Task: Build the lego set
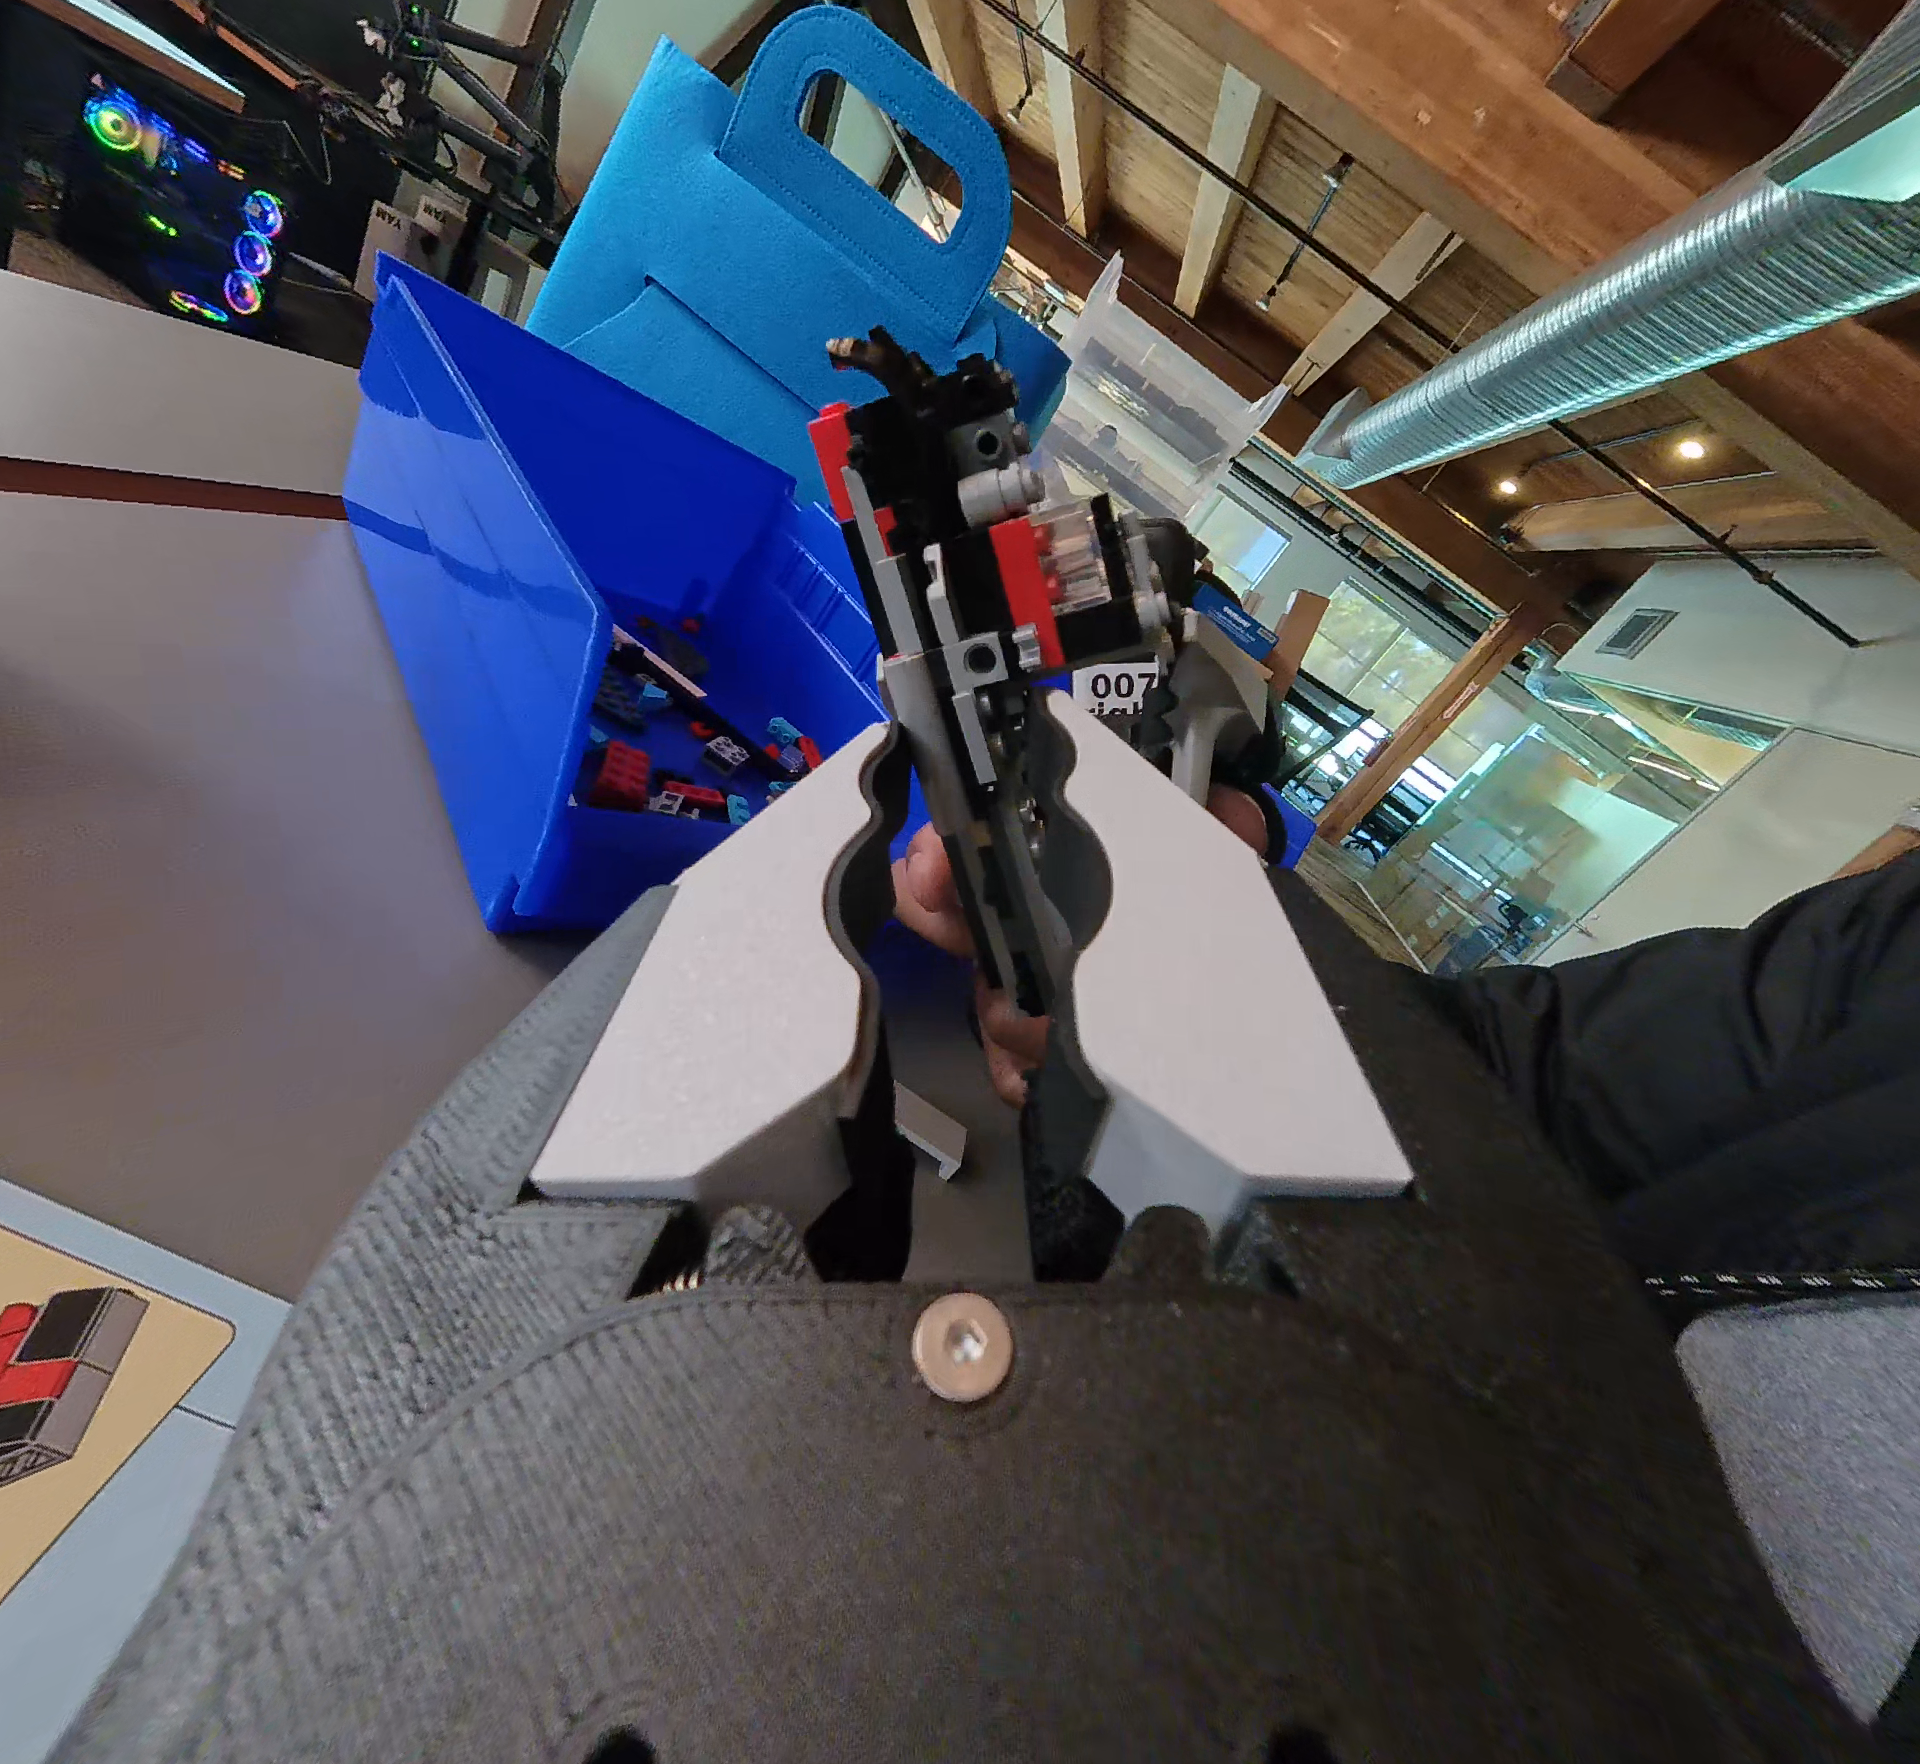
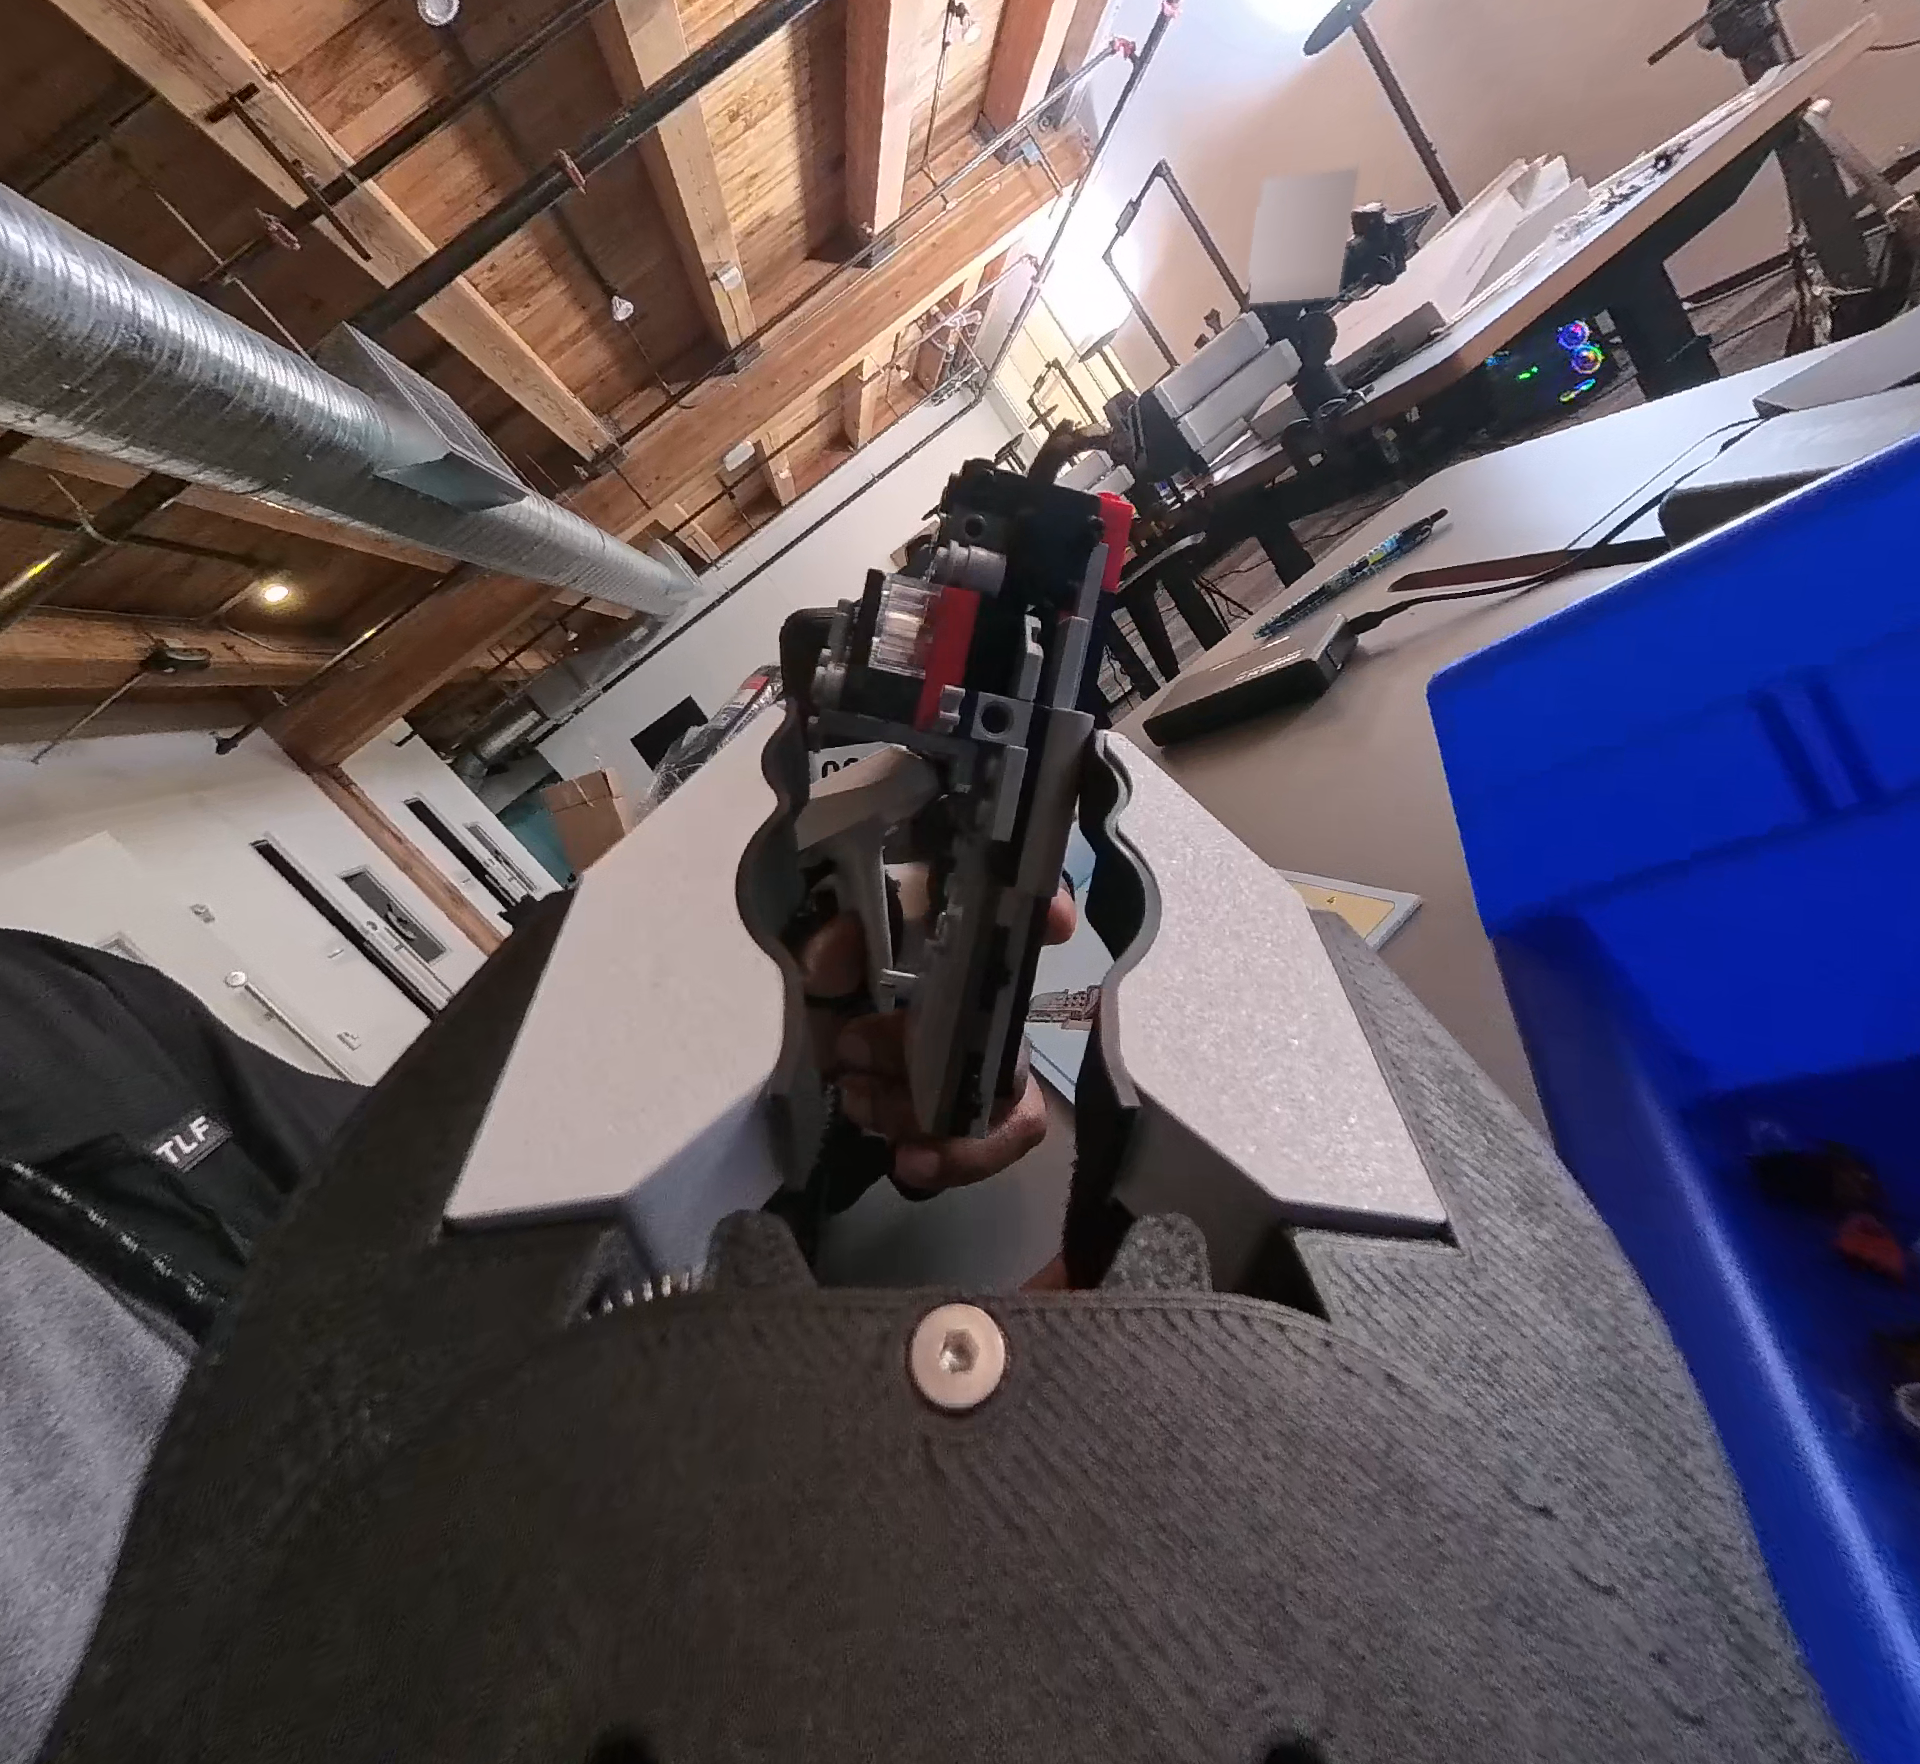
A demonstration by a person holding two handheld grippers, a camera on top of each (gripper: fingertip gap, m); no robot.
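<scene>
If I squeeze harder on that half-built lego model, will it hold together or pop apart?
Probably rigid low down: the lego model is gripped at its long grey base by the left gripper. The top looks fragile, with small black pieces and a clear block sticking out sideways. It seems top-heavy, so it may twist in the right gripper.

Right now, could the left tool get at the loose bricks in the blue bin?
Probably not yet. The left tool looks shut on the lego model, so it has no free grip. The blue bin beside it is open, with the loose bricks uncovered; only the held model hinders a pick.
</scene>
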